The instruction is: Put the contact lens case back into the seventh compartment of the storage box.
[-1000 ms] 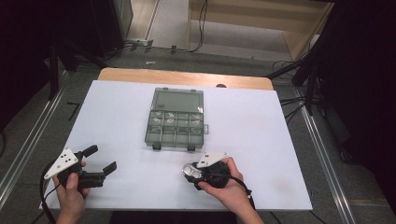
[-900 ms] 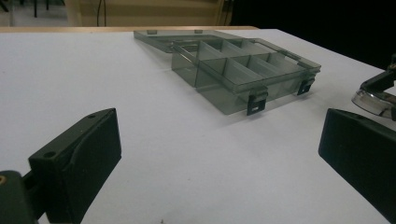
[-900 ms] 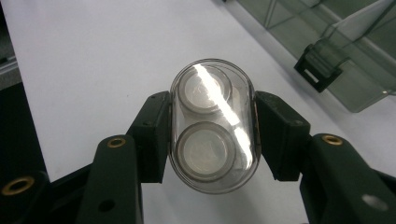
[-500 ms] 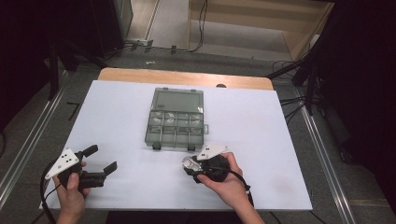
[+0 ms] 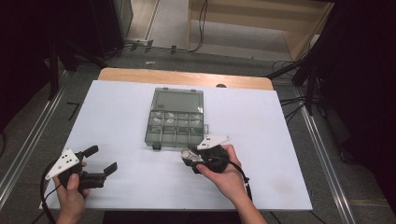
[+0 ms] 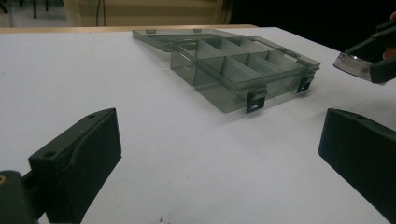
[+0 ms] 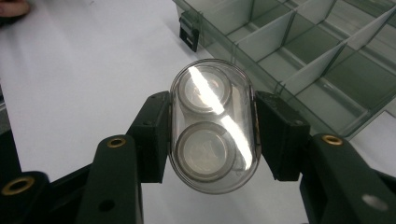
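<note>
A small clear capsule (image 7: 213, 126) with two round discs inside, one above the other, is pinched between the jaws of the right hand-held gripper (image 7: 212, 133) and held just above the white table (image 5: 116, 116), close to the near edge of an open organizer box (image 5: 176, 122). In the high view the capsule (image 5: 188, 154) is seen at the tip of the right hand-held gripper (image 5: 190, 156), just beside the box's front right corner. The step in hand appears to be carrying the capsule to the box; the next move likely calls for lifting it over the near wall and releasing it into one compartment. One capsule, one box with its lid (image 5: 179, 100) laid flat behind it, and two latches on its front wall are counted; eight compartments in two rows of four can be made out. The left hand-held gripper (image 5: 100, 161) is held spread wide and empty, resting near the table's front left, well apart from the box.
</note>
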The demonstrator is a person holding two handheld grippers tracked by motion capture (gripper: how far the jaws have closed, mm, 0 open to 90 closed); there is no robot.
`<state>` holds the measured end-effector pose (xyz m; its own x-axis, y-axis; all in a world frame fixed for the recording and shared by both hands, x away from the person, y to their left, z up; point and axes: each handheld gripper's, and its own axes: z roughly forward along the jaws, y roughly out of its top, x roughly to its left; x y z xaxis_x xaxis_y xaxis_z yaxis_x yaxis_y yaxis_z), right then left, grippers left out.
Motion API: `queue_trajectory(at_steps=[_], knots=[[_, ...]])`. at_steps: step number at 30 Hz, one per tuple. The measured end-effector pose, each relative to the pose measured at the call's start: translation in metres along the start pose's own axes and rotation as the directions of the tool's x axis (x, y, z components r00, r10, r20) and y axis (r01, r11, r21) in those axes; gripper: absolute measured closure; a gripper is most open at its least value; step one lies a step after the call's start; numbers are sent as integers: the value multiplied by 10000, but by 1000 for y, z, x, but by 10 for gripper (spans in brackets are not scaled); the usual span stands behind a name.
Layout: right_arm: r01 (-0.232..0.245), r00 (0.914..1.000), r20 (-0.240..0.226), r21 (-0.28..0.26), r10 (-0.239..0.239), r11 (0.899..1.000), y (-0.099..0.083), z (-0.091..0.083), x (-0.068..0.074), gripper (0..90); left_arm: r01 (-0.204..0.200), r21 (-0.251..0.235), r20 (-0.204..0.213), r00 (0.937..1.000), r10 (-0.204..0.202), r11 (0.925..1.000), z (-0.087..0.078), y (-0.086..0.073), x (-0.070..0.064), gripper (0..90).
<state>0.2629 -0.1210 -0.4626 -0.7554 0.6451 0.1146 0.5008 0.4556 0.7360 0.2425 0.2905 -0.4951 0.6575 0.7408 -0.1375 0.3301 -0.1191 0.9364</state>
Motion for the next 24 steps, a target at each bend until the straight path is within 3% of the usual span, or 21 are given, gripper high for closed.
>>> queue_trajectory(at_steps=[24], knots=[[-566,9977,335,-431,581,9975,16,4,-12,465,-56,70,21,10000,56,10000,2,0,0,0]])
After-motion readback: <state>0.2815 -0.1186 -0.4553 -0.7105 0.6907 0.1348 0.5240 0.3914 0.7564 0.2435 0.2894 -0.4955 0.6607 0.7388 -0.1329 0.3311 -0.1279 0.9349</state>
